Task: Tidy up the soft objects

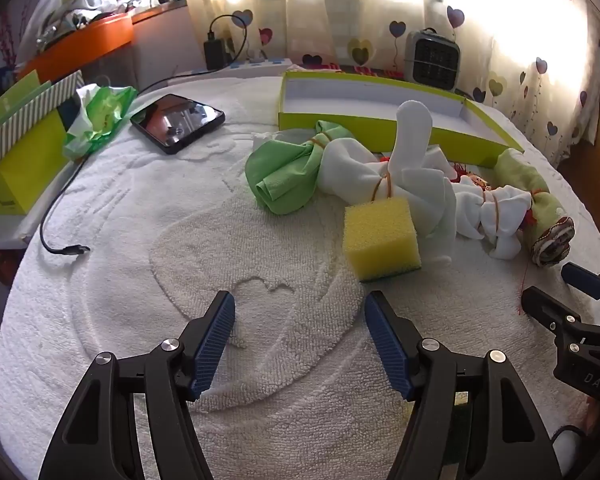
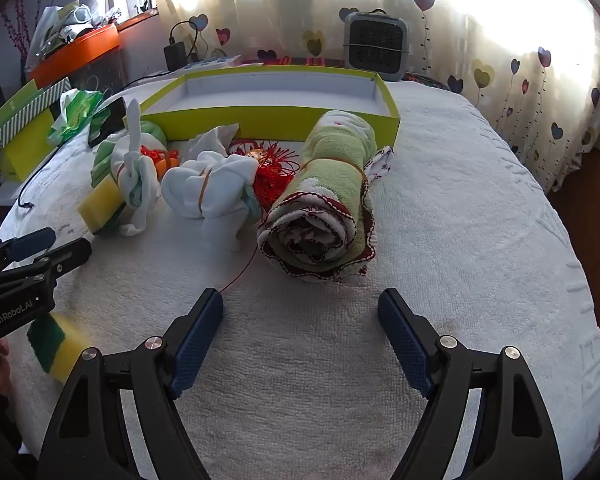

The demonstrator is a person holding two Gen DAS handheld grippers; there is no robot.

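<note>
A yellow sponge (image 1: 380, 236) with a green underside stands on the white towel-covered table (image 1: 140, 240), just ahead and right of my open, empty left gripper (image 1: 300, 320). Behind it lie a green cloth bundle (image 1: 288, 172) and white cloth bundles (image 1: 360, 168) tied with rubber bands. A rolled green towel (image 2: 328, 200) lies just ahead of my open, empty right gripper (image 2: 300, 316). A white bundle (image 2: 208, 188) and red string (image 2: 276, 172) lie left of the roll. An empty yellow-green box tray (image 2: 268, 120) stands behind them. A second sponge (image 2: 56, 344) lies at the near left.
A black phone (image 1: 178, 122) and a black cable (image 1: 60, 216) lie at the left. A green striped box (image 1: 20, 140) and crumpled green plastic (image 1: 100, 116) stand at the left edge. A small grey heater (image 2: 376, 46) stands behind the tray, by the curtain.
</note>
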